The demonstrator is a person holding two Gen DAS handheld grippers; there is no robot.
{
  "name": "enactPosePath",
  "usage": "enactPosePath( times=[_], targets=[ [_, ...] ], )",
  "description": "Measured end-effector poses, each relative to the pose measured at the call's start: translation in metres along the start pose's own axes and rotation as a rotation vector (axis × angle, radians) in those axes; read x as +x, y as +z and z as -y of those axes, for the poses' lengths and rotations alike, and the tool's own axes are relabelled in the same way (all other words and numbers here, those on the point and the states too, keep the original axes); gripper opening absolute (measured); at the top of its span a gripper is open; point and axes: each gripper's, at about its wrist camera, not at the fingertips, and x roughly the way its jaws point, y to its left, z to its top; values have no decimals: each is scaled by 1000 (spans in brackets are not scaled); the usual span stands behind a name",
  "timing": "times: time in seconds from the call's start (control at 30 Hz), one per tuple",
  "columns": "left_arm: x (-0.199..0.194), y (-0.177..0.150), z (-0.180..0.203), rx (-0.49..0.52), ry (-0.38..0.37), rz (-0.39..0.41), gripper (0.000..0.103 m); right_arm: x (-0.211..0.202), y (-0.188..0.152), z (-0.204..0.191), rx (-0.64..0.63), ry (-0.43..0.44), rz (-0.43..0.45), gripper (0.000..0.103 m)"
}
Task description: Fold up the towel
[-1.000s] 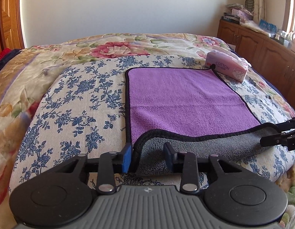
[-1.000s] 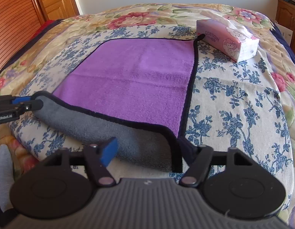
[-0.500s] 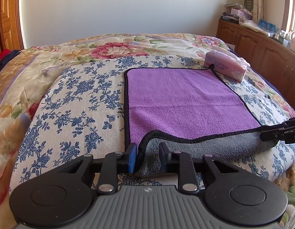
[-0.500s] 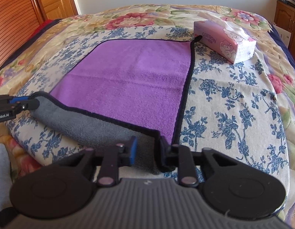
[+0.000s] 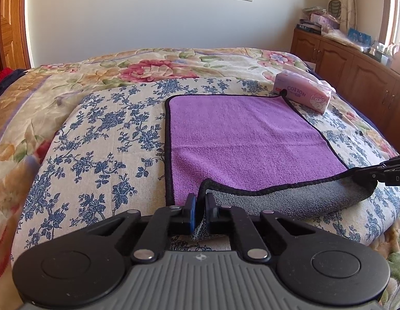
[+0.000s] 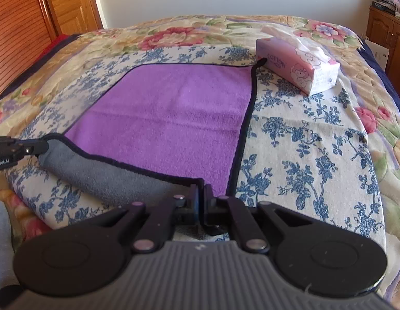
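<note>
A purple towel [image 5: 241, 139] with a grey underside and black trim lies flat on the bed; it also shows in the right wrist view [image 6: 174, 113]. Its near edge is rolled up, grey side out. My left gripper [image 5: 200, 206] is shut on the near left corner. My right gripper [image 6: 201, 196] is shut on the near right corner. Each gripper shows at the edge of the other's view: the right gripper [image 5: 381, 174] and the left gripper [image 6: 21, 148].
A pink tissue box [image 5: 303, 95] sits by the towel's far right corner, also in the right wrist view [image 6: 298, 64]. The bed [image 5: 101, 134] has a floral quilt. A wooden cabinet [image 5: 355, 69] stands right, a wooden door [image 6: 68, 2] left.
Both grippers closed from open onto the towel's near corners. The near edge has lifted slightly and the grey fold has drawn tighter.
</note>
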Motion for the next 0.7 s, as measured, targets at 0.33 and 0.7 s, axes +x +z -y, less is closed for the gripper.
enactPosePath(
  times=[0.33,0.7],
  targets=[
    [-10,5,1,-8,-6,49,7,-7,5,2,10,4,53,4],
    [-20,11,3,-17,-10,108,6,-14,12,3,14,13,113,4]
  ],
)
